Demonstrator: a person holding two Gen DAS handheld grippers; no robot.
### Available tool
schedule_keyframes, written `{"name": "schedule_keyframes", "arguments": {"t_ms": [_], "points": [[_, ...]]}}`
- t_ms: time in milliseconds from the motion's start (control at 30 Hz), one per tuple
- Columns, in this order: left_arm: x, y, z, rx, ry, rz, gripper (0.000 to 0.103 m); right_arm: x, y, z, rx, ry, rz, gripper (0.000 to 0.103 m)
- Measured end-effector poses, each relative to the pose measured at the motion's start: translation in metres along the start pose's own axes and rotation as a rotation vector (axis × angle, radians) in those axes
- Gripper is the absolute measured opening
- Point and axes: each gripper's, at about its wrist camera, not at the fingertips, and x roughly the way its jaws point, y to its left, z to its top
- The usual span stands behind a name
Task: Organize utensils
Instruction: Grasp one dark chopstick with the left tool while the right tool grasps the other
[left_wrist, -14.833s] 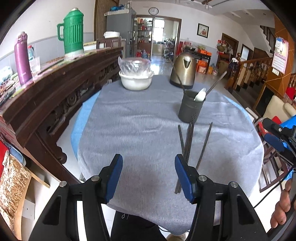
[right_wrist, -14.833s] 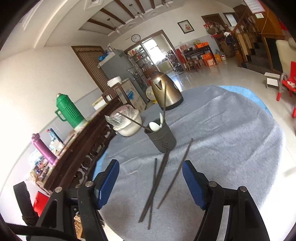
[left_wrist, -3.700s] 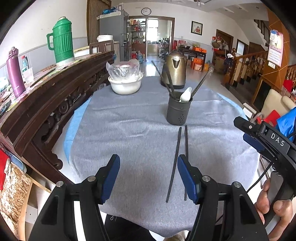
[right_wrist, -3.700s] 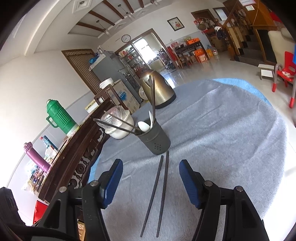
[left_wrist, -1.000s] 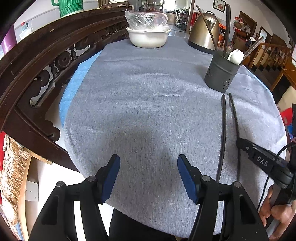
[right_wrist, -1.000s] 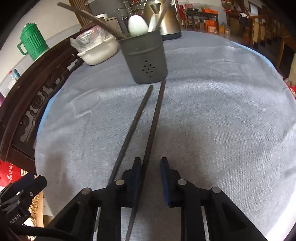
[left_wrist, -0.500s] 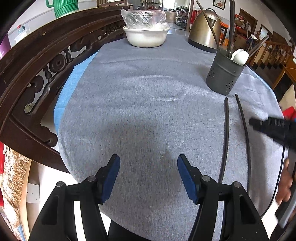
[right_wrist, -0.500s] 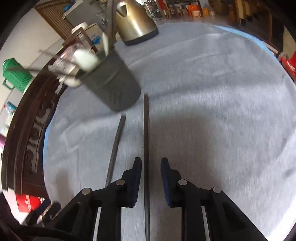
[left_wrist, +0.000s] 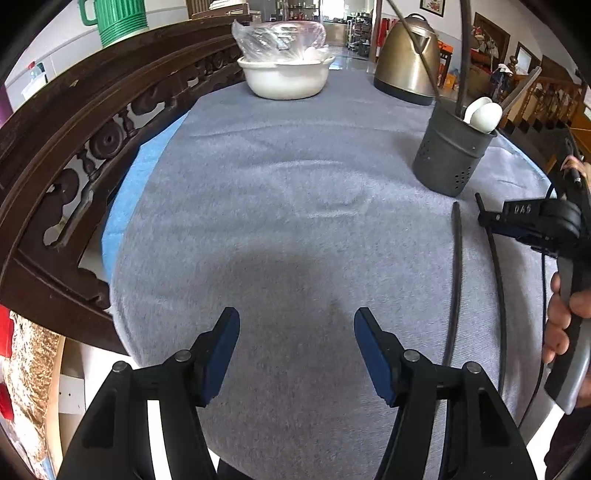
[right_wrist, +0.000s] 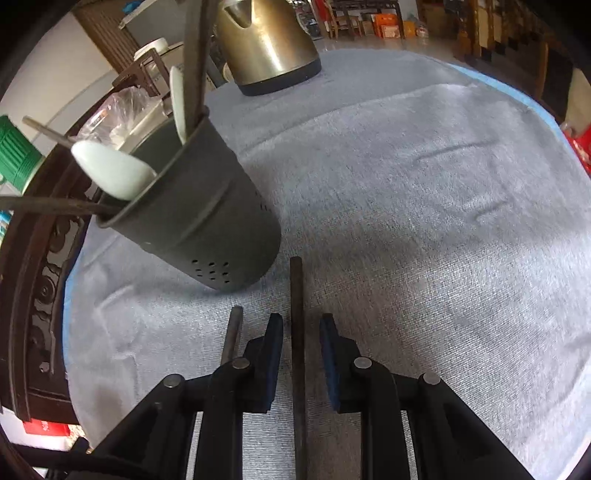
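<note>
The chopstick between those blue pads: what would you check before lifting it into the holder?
1. Chopstick centred between the right gripper pads: ok.
2. Pads pressing on it: not ok; the jaws are closing, gaps show on both sides.
3. Second chopstick outside the jaws: ok, it lies left of the pads.
4. Holder upright: ok.
5. Room left in the holder: cannot tell; spoons and other chopsticks crowd its mouth.
6. Left gripper out of the way: ok, open over bare cloth.

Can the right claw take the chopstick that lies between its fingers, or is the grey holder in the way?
Probably yes. The right claw already straddles that chopstick, its jaws are closing, and gaps remain on both sides. The utensil holder stands ahead and left, clear of it; the second chopstick lies outside.
</note>
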Motion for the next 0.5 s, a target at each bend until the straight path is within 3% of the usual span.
{"name": "schedule_keyframes", "arguments": {"t_ms": [100, 500], "points": [[-0.001, -0.009, 0.003, 0.021, -0.009, -0.028, 0.065, -0.001, -0.007, -0.004, 0.000, -0.001, 0.012, 0.010], [0.007, -0.078, 0.049, 0.181, -0.045, -0.148, 0.059, -0.015, -0.052, -0.018, 0.032, 0.068, 0.075, 0.010]]}}
